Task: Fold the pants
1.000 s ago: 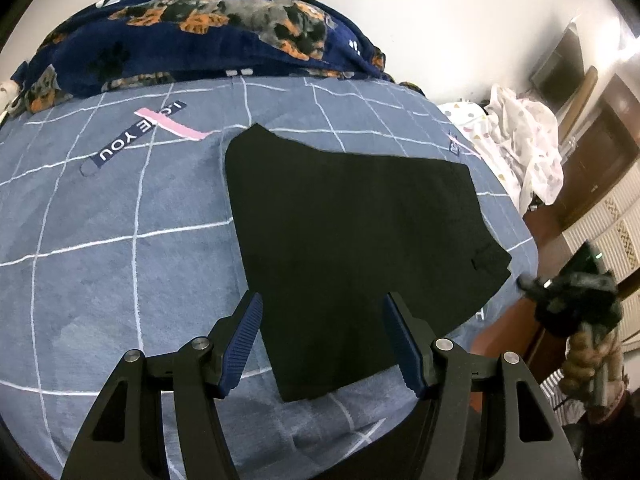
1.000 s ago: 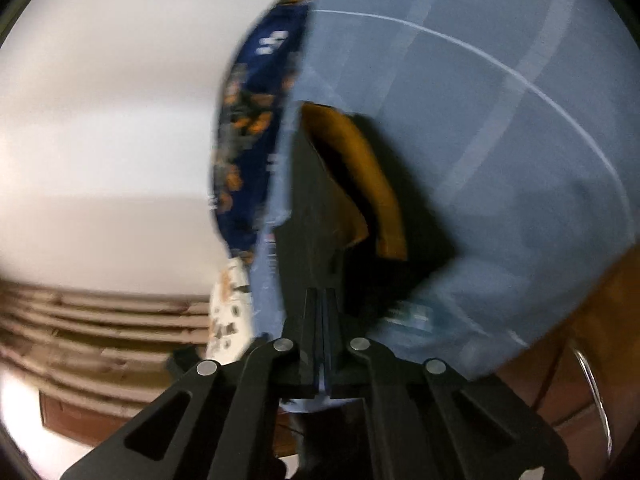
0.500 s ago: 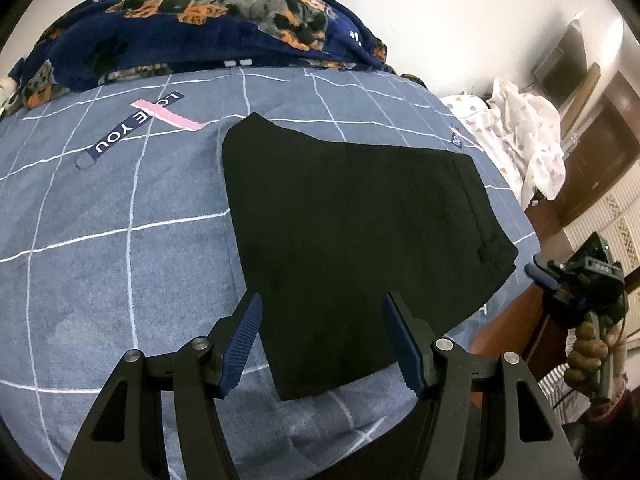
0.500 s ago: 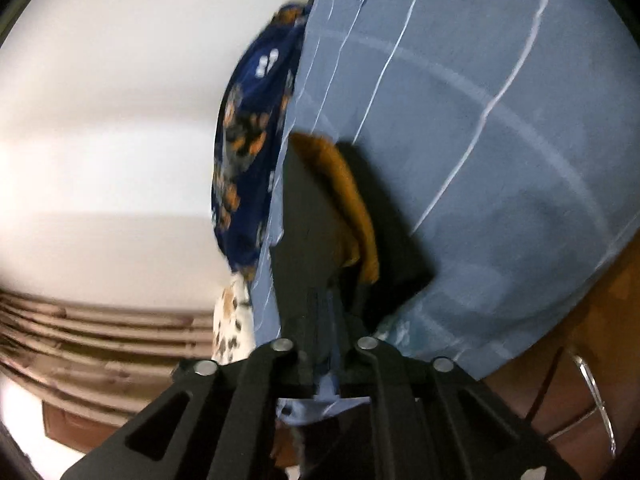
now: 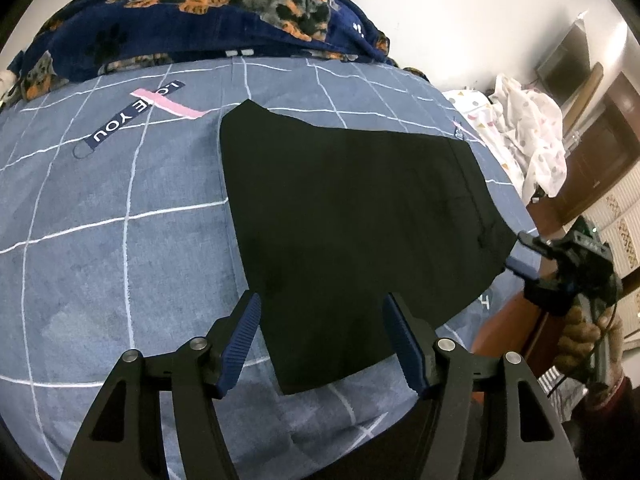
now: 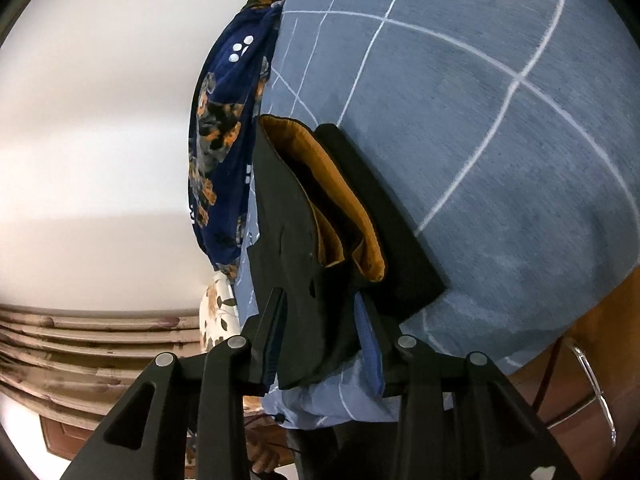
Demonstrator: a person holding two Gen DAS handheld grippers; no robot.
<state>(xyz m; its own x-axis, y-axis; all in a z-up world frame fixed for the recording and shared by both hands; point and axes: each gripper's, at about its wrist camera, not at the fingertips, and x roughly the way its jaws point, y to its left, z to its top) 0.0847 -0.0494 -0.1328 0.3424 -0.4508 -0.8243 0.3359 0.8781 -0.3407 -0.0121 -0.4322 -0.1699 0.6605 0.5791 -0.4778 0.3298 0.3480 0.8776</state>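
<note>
The black pants [image 5: 348,216] lie folded flat on the blue grid-patterned bed [image 5: 120,248]. My left gripper [image 5: 322,340] is open and hovers over the near edge of the pants, holding nothing. My right gripper [image 5: 520,254] is at the pants' right corner, by the waistband. In the right wrist view the right gripper [image 6: 320,332] is open, its fingers on either side of the black waistband edge [image 6: 296,280], with the orange lining [image 6: 340,216] showing in the opening.
A dark blue dog-print blanket [image 5: 192,20] is bunched along the far side of the bed. A white dotted cloth [image 5: 528,128] lies off the bed's right side, near dark wooden furniture [image 5: 596,148]. A "LOVE YOU" strap print [image 5: 132,116] marks the bedspread.
My right gripper was shut on the waistband corner and has now opened, letting the pants settle. The left gripper has stayed open above the near edge.
</note>
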